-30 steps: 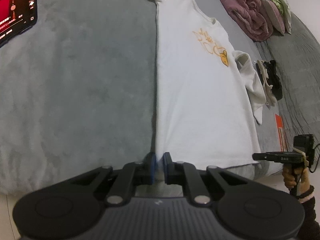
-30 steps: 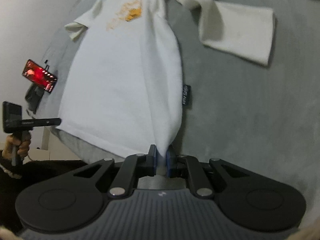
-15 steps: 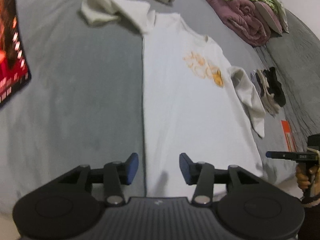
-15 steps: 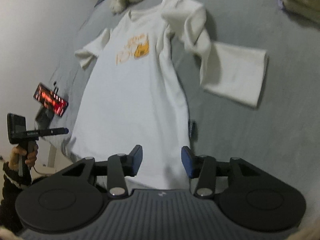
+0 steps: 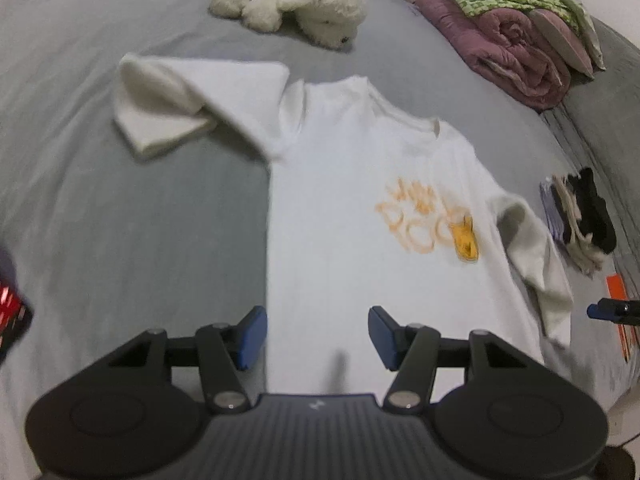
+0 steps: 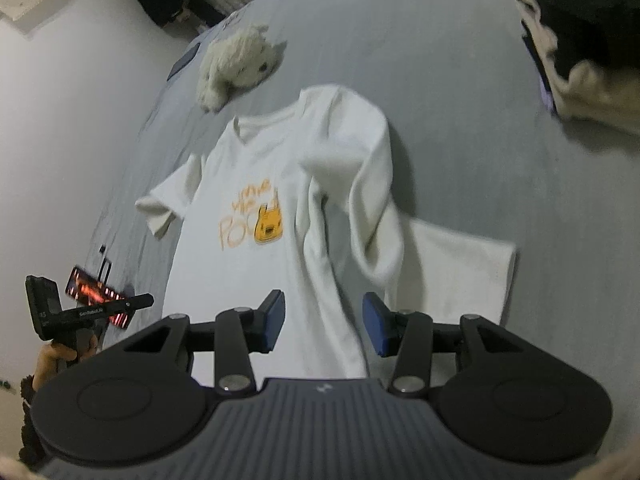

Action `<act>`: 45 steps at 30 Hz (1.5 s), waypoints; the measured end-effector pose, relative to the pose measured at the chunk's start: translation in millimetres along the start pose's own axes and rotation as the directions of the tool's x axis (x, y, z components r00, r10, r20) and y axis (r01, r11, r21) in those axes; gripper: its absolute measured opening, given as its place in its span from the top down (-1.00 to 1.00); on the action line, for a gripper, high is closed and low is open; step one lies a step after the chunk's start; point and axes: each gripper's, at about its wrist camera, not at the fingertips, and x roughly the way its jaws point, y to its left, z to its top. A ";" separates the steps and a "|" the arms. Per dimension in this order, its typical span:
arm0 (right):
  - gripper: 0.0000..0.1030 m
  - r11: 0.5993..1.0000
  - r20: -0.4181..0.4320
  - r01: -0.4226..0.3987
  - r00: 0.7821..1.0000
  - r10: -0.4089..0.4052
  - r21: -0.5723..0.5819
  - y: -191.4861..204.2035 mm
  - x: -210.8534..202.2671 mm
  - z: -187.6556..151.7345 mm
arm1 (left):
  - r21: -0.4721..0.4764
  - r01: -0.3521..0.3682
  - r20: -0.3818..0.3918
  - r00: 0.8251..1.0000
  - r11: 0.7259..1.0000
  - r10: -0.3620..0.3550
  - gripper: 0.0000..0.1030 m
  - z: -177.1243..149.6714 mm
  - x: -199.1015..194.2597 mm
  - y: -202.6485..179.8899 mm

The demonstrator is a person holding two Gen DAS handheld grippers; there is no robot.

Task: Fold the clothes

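Ahead of the left gripper (image 5: 316,334), whose blue pads stand wide apart and hold nothing, the white T-shirt (image 5: 344,240) lies print-up and spread lengthwise on the grey bedcover (image 5: 140,220); its straight side edge runs forward from just inside the left finger, and the long sleeve (image 5: 180,100) sprawls beyond and to the left of that finger, doubled on itself. A plush toy (image 5: 288,8) rests past the collar, well apart from either finger. Ahead of the right gripper (image 6: 324,326), likewise parted and empty, the shirt's other side edge lies rumpled between the fingers, with the second sleeve (image 6: 452,264) draped beyond the right finger. Judged from this layout, the garment is spread but its sleeves are not folded in. A good fold calls for each pinch to take the cloth at a seam or cuff, both layers together, and for the bunched right edge to be smoothed flat before any crease is set, lest wrinkles be trapped.
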 end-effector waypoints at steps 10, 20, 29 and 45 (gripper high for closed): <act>0.08 0.998 0.058 0.054 0.997 -0.055 0.031 -16.7 28.4 54.3 | 0.048 -0.024 0.085 0.996 0.999 0.019 -0.11 74.2 43.8 -9.1; 0.08 0.993 0.063 0.119 0.991 -0.119 -0.002 -31.0 99.7 96.6 | 0.107 -0.111 0.192 0.977 0.988 0.089 -0.11 131.4 101.2 -16.0; 0.08 0.986 0.079 0.165 0.983 -0.163 -0.030 -29.6 144.2 118.4 | 0.112 -0.164 0.222 0.965 0.980 0.136 -0.11 152.0 139.6 -11.1; 0.20 0.933 0.148 0.302 0.950 -0.276 -0.195 0.6 184.9 131.8 | 0.156 -0.114 0.231 0.970 0.981 0.076 -0.08 162.6 148.7 13.1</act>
